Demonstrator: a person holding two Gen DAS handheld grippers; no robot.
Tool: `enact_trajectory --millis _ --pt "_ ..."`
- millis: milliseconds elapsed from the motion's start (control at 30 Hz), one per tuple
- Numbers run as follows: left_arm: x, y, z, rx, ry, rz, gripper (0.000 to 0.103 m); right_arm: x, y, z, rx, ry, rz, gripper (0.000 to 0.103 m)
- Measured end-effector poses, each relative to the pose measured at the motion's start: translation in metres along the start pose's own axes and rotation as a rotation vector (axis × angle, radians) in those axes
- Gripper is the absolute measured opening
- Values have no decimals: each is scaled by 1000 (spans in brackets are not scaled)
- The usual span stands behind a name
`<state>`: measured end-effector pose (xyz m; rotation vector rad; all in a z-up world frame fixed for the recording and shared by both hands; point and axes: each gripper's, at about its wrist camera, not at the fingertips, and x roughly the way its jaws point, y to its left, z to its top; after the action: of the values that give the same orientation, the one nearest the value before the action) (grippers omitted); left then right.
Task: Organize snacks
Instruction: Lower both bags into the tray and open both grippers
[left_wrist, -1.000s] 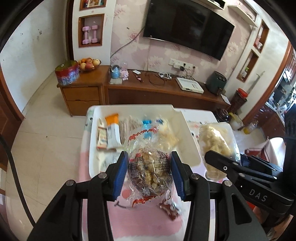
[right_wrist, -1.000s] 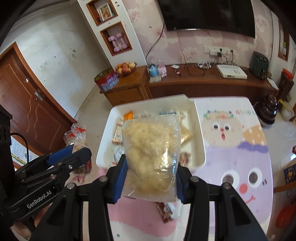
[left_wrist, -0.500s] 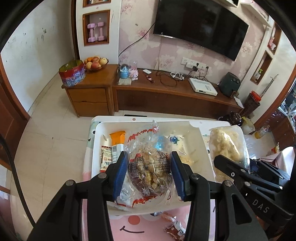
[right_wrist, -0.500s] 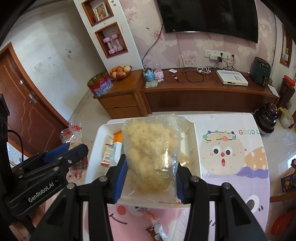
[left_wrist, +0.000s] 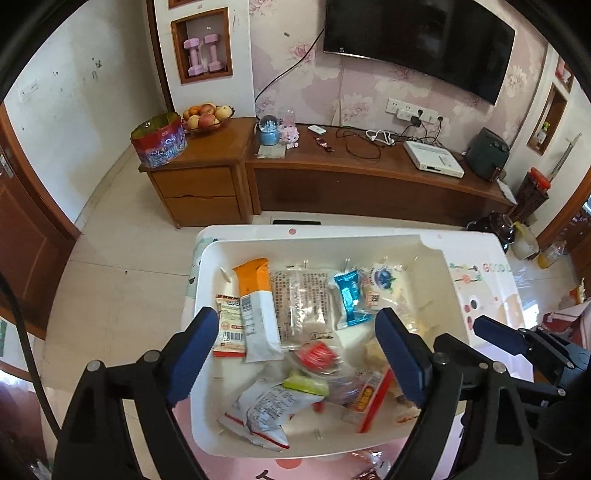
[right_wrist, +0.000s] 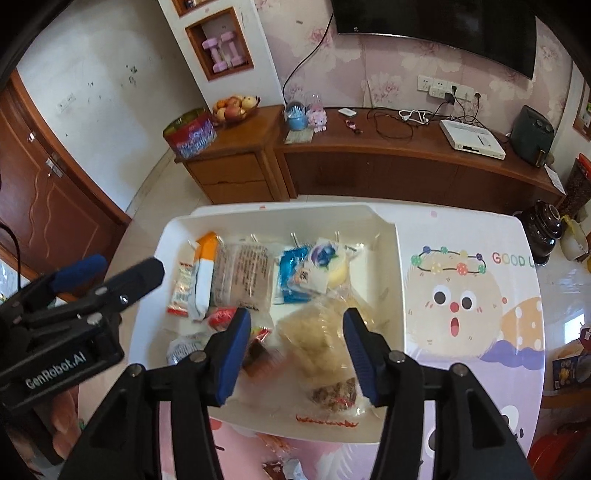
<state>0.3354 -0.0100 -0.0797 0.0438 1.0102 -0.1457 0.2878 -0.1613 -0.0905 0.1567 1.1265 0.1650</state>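
Left wrist view: my left gripper (left_wrist: 295, 349) has just been opening, nothing between its jaws.
Tray (left_wrist: 434, 291): white, on the table (right_wrist: 461, 236), crowded with snacks.
Right gripper (right_wrist: 295, 345): just been opening; I see its pads clear of the pale bag (right_wrist: 314, 339) lying in the tray.

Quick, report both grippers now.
Left gripper: jaws just opened, holding nothing, above the white bin.
Right gripper: jaws just opened, bag of pale snacks released.

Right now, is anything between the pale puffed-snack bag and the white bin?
Nothing visible: the bag already lies inside the bin. The right gripper has just been opening its jaws; the bag shows between them, unpressed.
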Motion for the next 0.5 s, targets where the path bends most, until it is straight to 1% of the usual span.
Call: enact_trajectory --millis 167,500 --pt "5 -1 -8 -11 24 2 86 3 -2 -7 1 15 1 54" --pt "0 -5 -17 -6 39 -2 86 -2 -8 -14 28 15 -6 54"
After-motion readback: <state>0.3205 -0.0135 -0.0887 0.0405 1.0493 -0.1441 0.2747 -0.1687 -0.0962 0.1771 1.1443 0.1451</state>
